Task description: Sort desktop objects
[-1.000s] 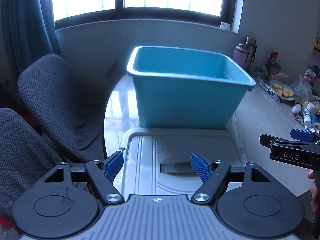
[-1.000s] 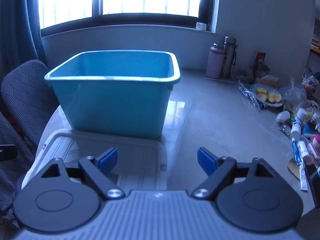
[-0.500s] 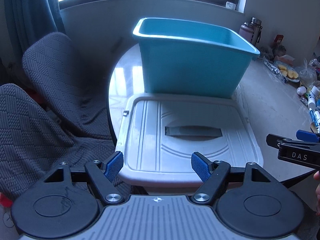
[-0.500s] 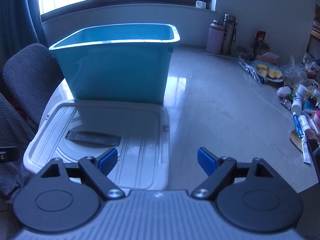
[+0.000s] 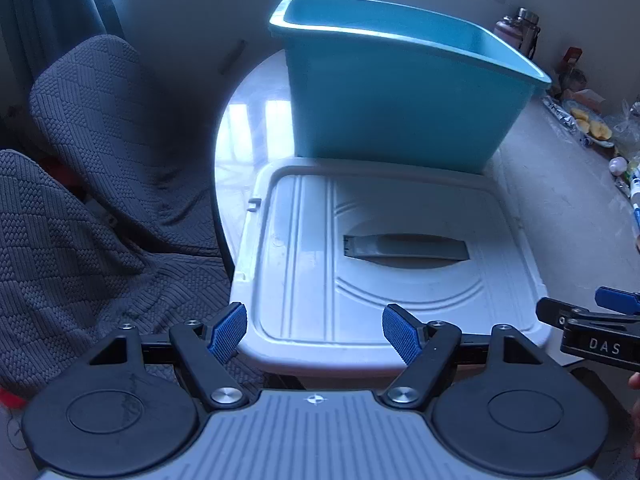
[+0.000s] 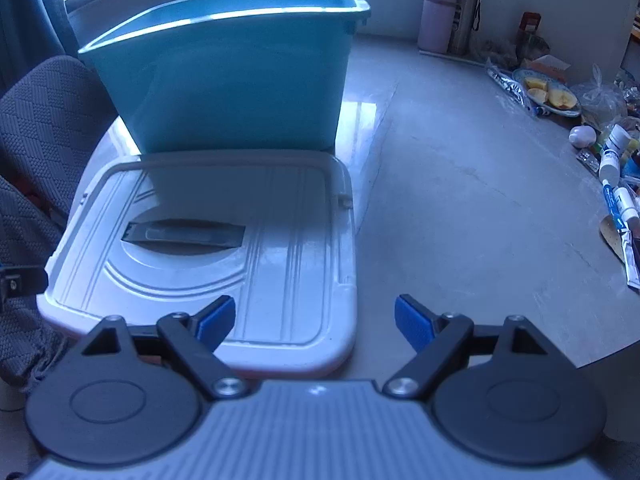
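Note:
A teal plastic bin stands open on the round table, also in the right wrist view. A white lid with a grey handle lies flat in front of it, also seen in the right wrist view. My left gripper is open and empty above the lid's near edge. My right gripper is open and empty over the lid's near right corner; it shows at the right edge of the left wrist view. Small tubes and bottles lie at the table's right edge.
A plate of fruit slices, bags and two flasks crowd the far right of the table. Grey fabric chairs stand left of the table. A window wall is behind the bin.
Both grippers have pulled back and risen, tilting down, so the whole lid now shows. Both stayed open and empty. The bin and lid have not moved.

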